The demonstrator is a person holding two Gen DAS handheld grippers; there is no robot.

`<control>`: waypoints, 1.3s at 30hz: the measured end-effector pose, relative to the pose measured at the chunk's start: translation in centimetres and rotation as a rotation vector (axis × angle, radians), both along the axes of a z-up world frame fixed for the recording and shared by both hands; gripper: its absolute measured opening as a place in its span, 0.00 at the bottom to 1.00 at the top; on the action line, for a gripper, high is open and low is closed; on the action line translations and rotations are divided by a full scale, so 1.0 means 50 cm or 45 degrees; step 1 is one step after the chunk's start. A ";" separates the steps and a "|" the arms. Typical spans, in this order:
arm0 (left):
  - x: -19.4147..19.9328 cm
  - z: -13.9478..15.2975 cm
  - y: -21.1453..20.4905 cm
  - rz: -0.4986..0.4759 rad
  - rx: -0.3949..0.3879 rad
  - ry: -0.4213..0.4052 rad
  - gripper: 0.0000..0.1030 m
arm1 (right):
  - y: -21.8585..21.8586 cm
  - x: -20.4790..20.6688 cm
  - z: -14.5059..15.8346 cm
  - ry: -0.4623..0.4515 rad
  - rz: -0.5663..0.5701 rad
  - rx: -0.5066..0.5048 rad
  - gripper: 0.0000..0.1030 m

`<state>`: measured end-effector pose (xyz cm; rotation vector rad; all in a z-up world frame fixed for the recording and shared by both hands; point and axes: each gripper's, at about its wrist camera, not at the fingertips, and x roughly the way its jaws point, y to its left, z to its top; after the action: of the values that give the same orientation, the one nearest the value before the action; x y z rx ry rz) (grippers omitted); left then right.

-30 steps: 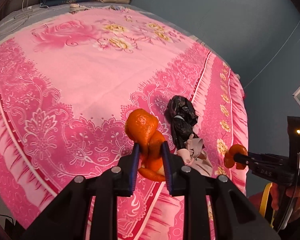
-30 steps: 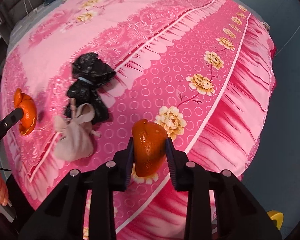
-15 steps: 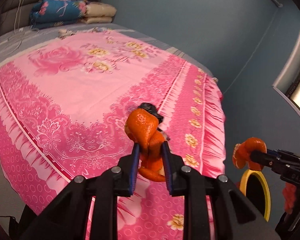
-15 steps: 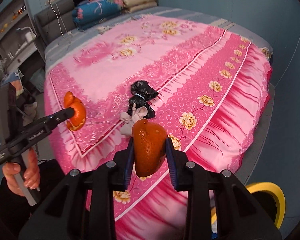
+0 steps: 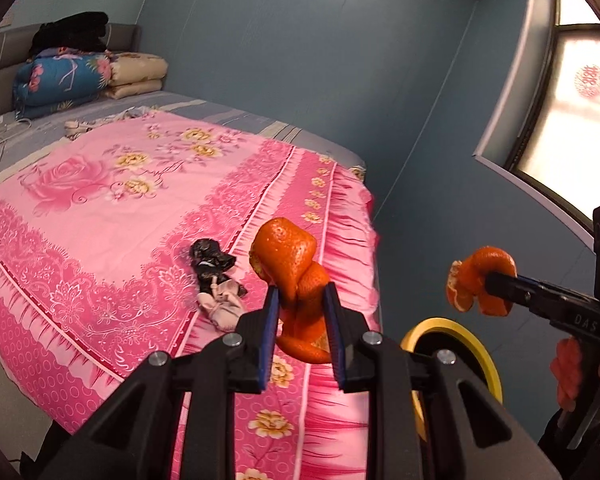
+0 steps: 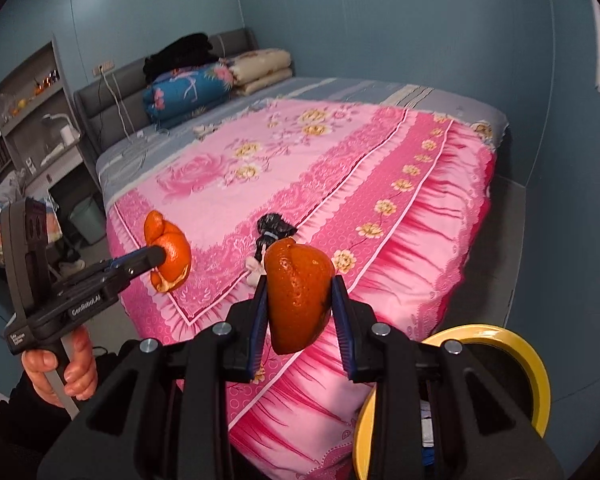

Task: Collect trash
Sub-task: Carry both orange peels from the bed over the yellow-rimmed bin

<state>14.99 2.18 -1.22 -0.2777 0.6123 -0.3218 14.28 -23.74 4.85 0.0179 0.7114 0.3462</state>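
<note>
My left gripper [image 5: 300, 312] is shut on a curled piece of orange peel [image 5: 290, 260], held in the air off the near corner of the bed. It also shows in the right wrist view [image 6: 160, 256], peel in its tip. My right gripper [image 6: 298, 308] is shut on another piece of orange peel [image 6: 298, 292]; it shows in the left wrist view [image 5: 488, 280] at the right. A yellow-rimmed trash bin [image 5: 452, 326] [image 6: 496, 334] stands on the floor below both grippers. A crumpled black bag [image 5: 210, 260] and a beige wad [image 5: 222, 304] lie on the pink bedspread.
The bed with the pink floral cover [image 5: 112, 200] fills the left and middle. Folded quilts [image 5: 60, 76] are stacked at the headboard. A blue wall and a window [image 5: 572, 112] are to the right. A shelf and small green bin [image 6: 86, 220] stand left of the bed.
Both grippers have pulled back and up from the bed with their peels, and the view has lifted. The yellow bin has come further into view below them.
</note>
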 end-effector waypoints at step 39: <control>-0.058 0.011 -0.382 -0.509 0.102 -0.037 0.21 | -0.303 -0.161 0.065 -0.198 -0.413 0.143 0.29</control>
<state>12.08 -16.91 -0.66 -0.0707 0.6494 -0.6827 6.25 -38.88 8.10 0.2085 0.5238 0.0745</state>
